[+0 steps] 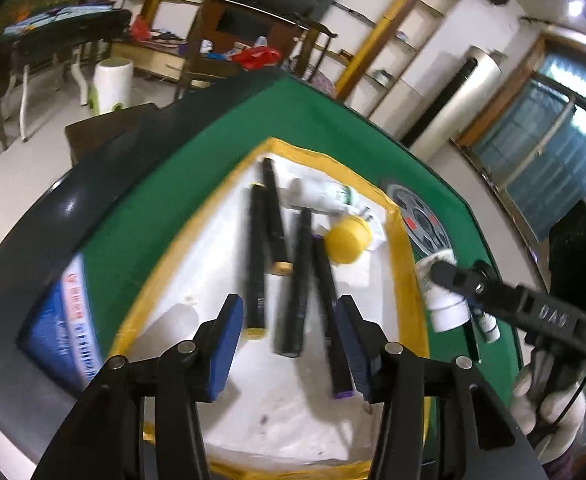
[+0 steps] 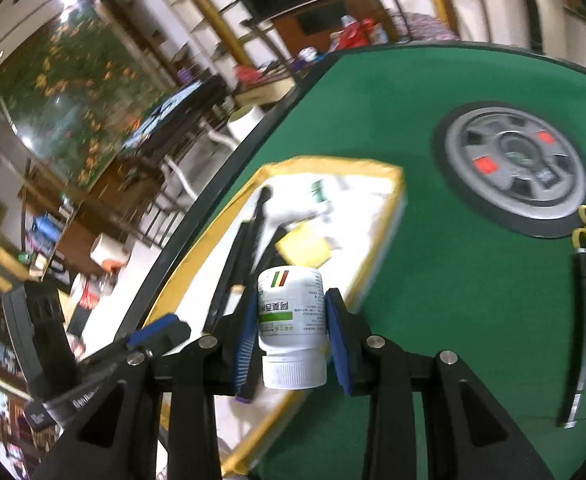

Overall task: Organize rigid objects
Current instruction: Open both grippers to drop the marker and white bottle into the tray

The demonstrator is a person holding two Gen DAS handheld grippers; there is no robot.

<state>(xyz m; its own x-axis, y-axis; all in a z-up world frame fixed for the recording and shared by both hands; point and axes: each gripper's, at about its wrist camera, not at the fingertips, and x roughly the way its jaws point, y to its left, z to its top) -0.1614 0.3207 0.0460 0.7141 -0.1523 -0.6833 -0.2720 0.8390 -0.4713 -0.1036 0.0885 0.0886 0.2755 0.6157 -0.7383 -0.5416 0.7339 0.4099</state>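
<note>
White, yellow-rimmed shallow tray (image 1: 403, 256) lay on the green felt table (image 1: 165, 200), holding four black marker pens (image 1: 255, 256), a yellow round cap (image 1: 347, 245) and a white tube (image 1: 321, 196); bare felt lay open at its 3 o'clock side, toward the grey dial (image 2: 513, 168). Left gripper (image 1: 289, 344) hung over the tray's 6 o'clock end, blue fingers (image 1: 225, 344) spread wide, gripping nothing. Right gripper (image 2: 289, 340) clamped a white, green-labelled pill bottle (image 2: 291, 320), cap nearest the camera, above the tray's right rim.

Four black marker pens (image 1: 277, 248) are being held in the yellow-rimmed white tray (image 1: 403, 264), a yellow round cap (image 1: 348, 243) lying at their two o'clock.
</note>
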